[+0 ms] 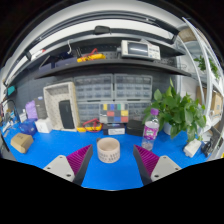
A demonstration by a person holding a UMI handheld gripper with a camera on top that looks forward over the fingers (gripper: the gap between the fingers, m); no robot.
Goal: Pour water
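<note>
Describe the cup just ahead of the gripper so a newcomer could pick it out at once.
Start at the blue table, then find the gripper, whose open fingers reach over it. The cup stands just ahead, centred between the fingers but untouched by them. It is short, round and pale beige with an open top, unlike the taller bottle beside the green plant.

You're not getting any readable text here. Bottle [150,131] beyond right finger is showing a label, lettering too small to make out. Cup [108,151] between and just ahead of fingers is carrying a faint pattern, no words legible. Colour-patch board [116,113] at back of table is showing squares only, no numbers. Box [139,48] on upper shelf is bearing no legible marking. Drawer cabinet [98,95] behind is showing no tags you can read.
</note>
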